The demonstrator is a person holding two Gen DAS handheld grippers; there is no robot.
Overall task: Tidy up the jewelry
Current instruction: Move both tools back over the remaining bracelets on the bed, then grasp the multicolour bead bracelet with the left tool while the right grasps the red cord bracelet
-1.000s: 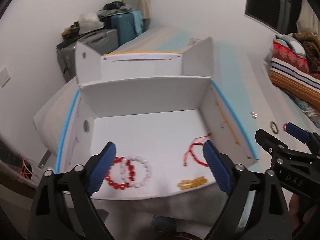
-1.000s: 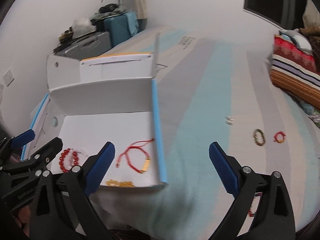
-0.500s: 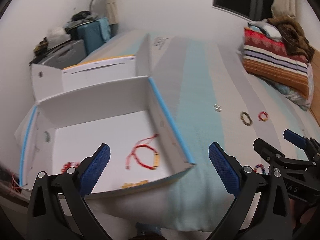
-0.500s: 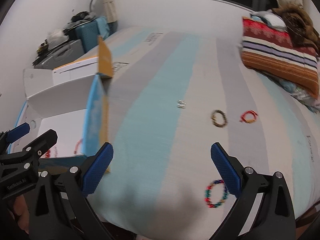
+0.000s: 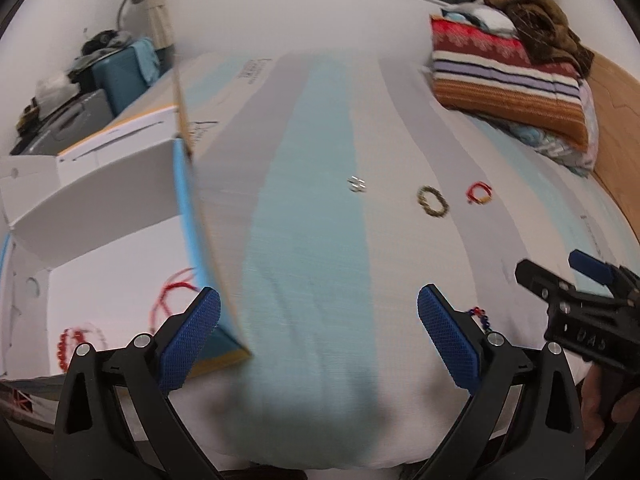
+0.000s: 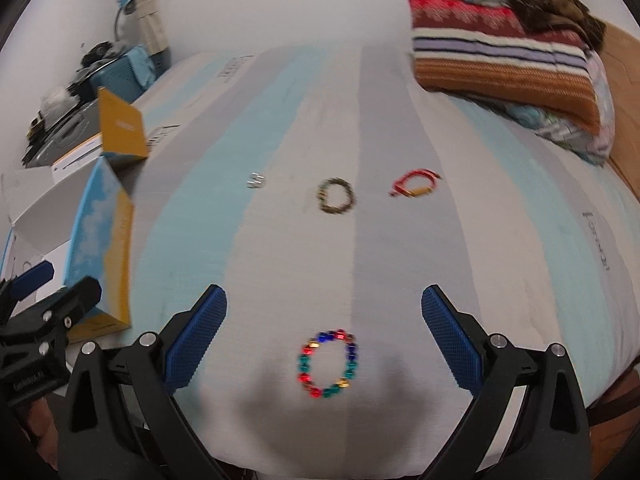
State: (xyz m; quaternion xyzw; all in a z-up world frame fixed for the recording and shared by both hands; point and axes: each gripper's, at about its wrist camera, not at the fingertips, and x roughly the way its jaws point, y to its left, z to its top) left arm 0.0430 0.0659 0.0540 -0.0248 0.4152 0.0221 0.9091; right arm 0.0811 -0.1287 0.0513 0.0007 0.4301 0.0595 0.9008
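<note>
A striped bedspread (image 6: 384, 240) is covering the bed; a multicoloured bead bracelet (image 6: 327, 364) is lying as a closed ring near its near edge; open fabric is stretching far and right, the white box (image 5: 100, 280) bounding the left; the right gripper (image 6: 322, 332) is gaping, the bracelet lying between its fingers untouched; the left gripper (image 5: 318, 340) is gaping, empty.

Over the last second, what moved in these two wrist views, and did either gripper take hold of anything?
Both grippers swung right, away from the open white box toward the loose jewelry on the bed. The right gripper now frames the multicolored bead bracelet; the left gripper points at bare mattress. Nothing was grasped or released; both stay open and empty. The dark bead bracelet, red cord bracelet and box contents stayed put.
</note>
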